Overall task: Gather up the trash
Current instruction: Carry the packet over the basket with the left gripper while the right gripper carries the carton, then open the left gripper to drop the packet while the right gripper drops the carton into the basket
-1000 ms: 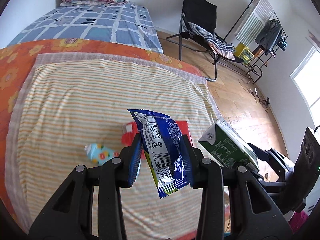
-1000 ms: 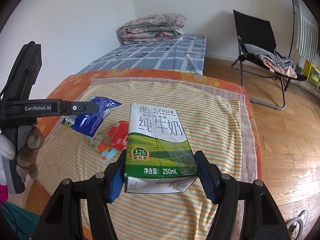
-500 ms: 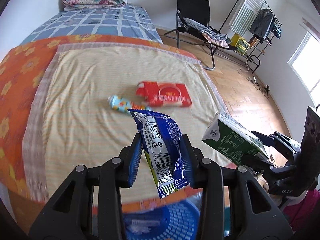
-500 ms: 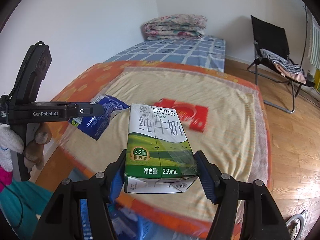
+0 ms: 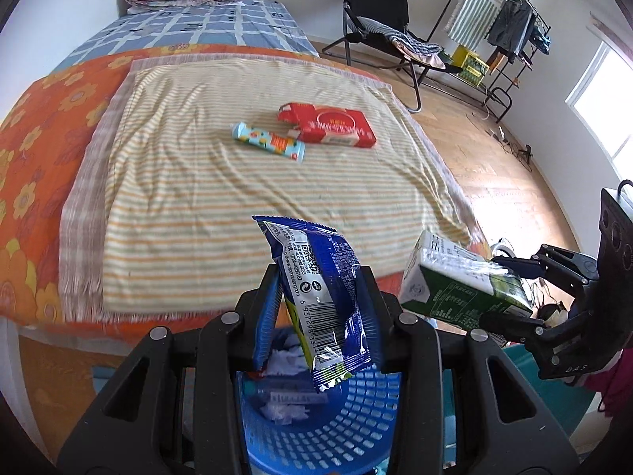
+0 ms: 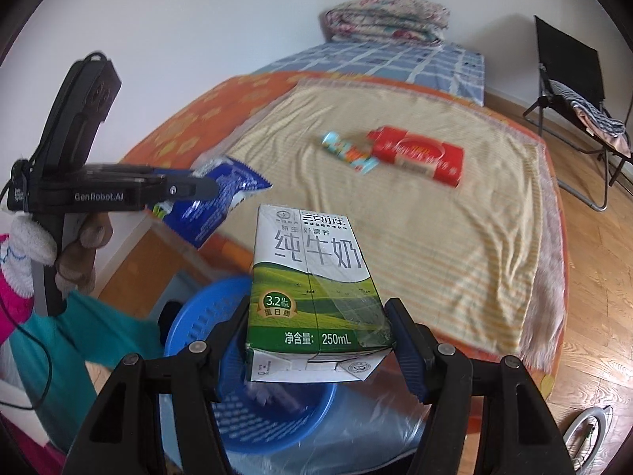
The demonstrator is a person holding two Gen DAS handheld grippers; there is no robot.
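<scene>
We are holding the blue wrapper [image 5: 320, 301] upright in the left gripper [image 5: 322, 316], nearer the blue basket [image 5: 348, 427] at six o'clock below, the right gripper [image 6: 318, 340] clamping the milk carton [image 6: 312, 289] lengthwise beside it.

1. We see the blue basket [image 5: 348, 427] only partly, behind the left gripper [image 5: 316, 316].
2. Its contents blur into unidentifiable white scraps.
3. The red packet [image 6: 415, 154] appears motion-blurred, its print unreadable.

Bright daylight from the window [image 5: 609, 107]; fisheye-warped edges, right view slightly motion-blurred.
</scene>
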